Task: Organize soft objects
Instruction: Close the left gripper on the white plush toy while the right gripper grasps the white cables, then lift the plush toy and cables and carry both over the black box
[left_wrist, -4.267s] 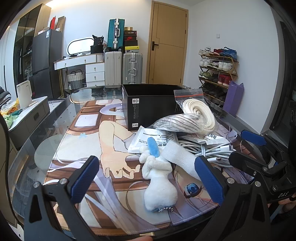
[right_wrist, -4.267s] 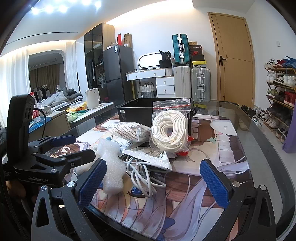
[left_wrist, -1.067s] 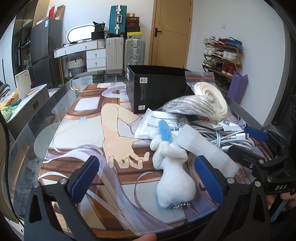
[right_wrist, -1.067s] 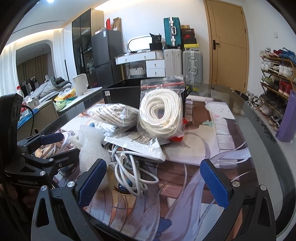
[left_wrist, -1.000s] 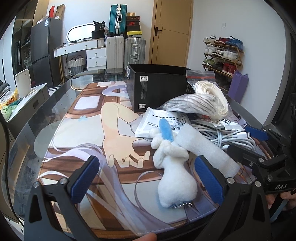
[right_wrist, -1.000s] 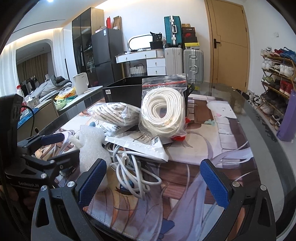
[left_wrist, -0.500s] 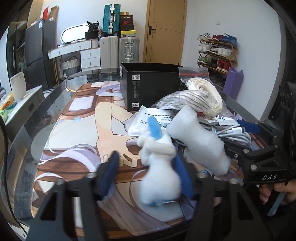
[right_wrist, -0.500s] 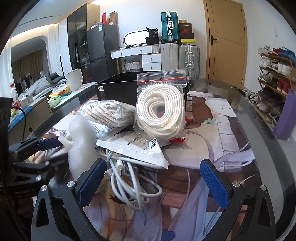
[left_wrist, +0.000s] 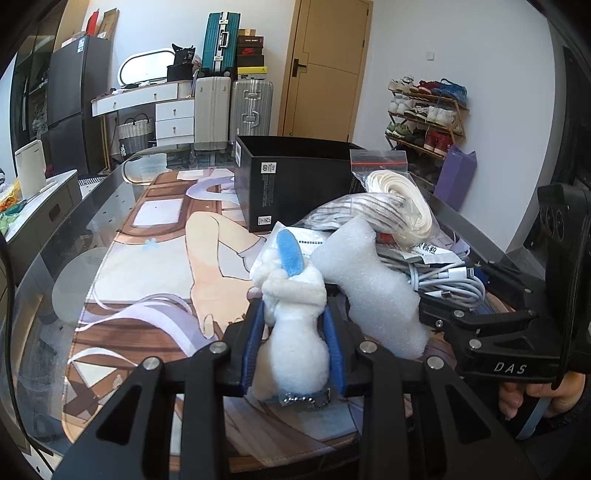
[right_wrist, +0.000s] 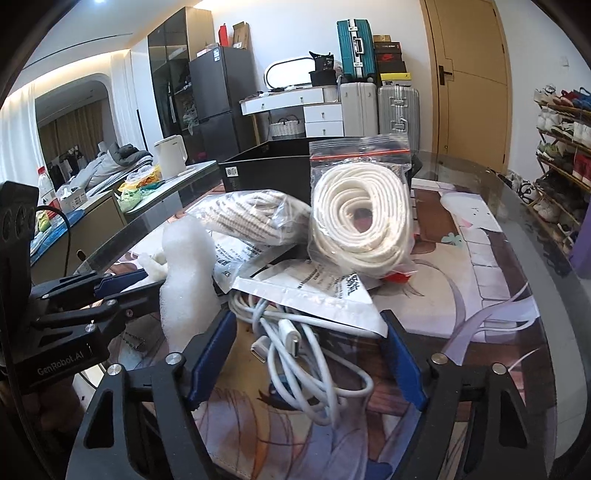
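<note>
Now my left tongs (left_wrist: 293, 341) pinch the white plush toy (left_wrist: 295, 325) just above the desk (left_wrist: 55, 258), beside the foam piece (left_wrist: 373, 291); my right tongs (right_wrist: 306, 354) gape over the white cables (right_wrist: 310, 365). Next, I judge, carry it into the black box (left_wrist: 295, 184).

White walls enclosed the room, with a tan wooden door (left_wrist: 325, 70) at the back. Silver and teal suitcases (left_wrist: 236, 92) stood beside a white drawer unit (left_wrist: 173, 122); a wooden shoe rack (left_wrist: 424, 114) lined the right wall, a black refrigerator (right_wrist: 221, 99) the left.
</note>
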